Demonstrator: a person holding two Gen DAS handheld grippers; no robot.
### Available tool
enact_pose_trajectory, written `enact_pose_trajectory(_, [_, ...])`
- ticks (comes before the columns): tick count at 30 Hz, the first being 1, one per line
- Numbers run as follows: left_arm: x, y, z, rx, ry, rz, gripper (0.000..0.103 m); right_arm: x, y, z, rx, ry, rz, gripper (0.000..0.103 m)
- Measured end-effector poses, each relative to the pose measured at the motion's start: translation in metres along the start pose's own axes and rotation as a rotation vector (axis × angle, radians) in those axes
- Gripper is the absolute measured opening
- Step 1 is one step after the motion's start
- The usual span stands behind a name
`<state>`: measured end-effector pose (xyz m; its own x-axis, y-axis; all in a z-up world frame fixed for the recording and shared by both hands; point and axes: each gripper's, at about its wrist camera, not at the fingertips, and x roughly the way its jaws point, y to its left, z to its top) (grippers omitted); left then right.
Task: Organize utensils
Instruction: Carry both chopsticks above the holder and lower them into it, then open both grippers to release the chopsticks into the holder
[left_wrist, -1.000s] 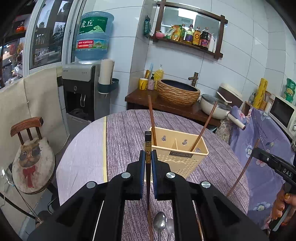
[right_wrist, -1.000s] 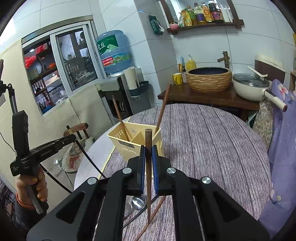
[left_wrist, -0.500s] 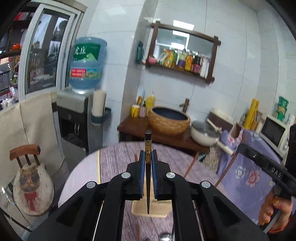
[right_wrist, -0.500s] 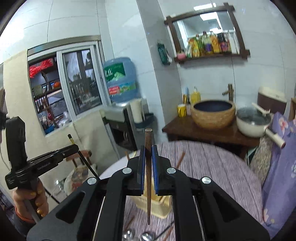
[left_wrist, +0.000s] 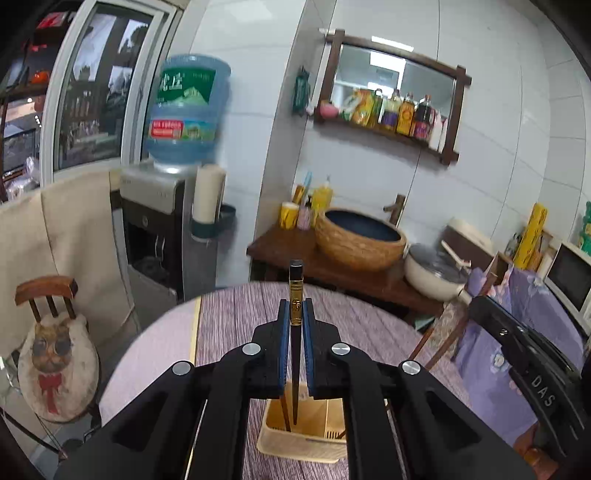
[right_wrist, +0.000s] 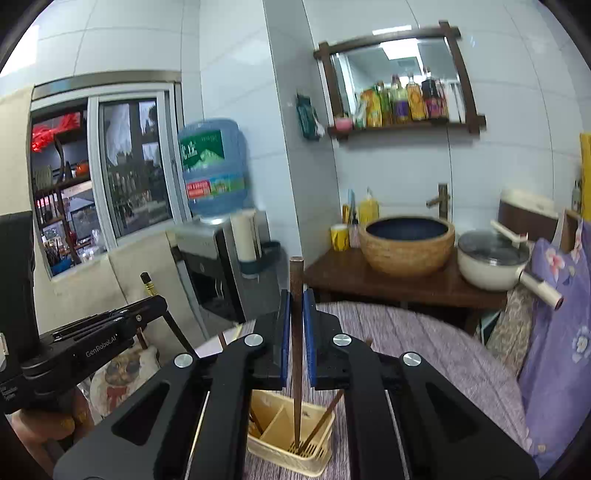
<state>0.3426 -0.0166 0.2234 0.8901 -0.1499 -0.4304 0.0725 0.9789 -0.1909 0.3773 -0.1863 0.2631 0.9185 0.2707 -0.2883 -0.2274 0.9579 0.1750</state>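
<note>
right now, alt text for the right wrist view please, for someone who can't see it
The right gripper is shut on an upright brown chopstick whose tip hangs over a yellow utensil basket on a round table with a purple cloth. At left, the left gripper holds a black chopstick. Behind are a water dispenser and basin.

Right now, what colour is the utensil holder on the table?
Pale yellow, with slatted sides. The holder shows best in the right wrist view, below the gripper.
</note>
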Motion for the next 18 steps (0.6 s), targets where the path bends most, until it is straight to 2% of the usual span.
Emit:
enact_pose_trajectory(5, [0.015, 0.003, -0.026, 0.020, 0.037, 0.011, 0.008, 0.020, -0.008, -0.034, 0.027, 0.061, 0.003, 0.008])
enact_pose_trajectory(11, [0.033, 0.011, -0.049, 0.016, 0.096, 0.017, 0.008, 0.029, -0.009, -0.058, 0.021, 0.099, -0.004, 0.008])
enact_pose_trajectory(15, [0.036, 0.012, -0.058, 0.025, 0.092, 0.031, 0.008, 0.025, -0.009, -0.065, 0.008, 0.079, -0.015, 0.008])
enact_pose_trajectory(18, [0.031, 0.013, -0.056, 0.022, 0.088, 0.013, 0.009, 0.022, -0.008, -0.066, -0.006, 0.067, -0.018, 0.011])
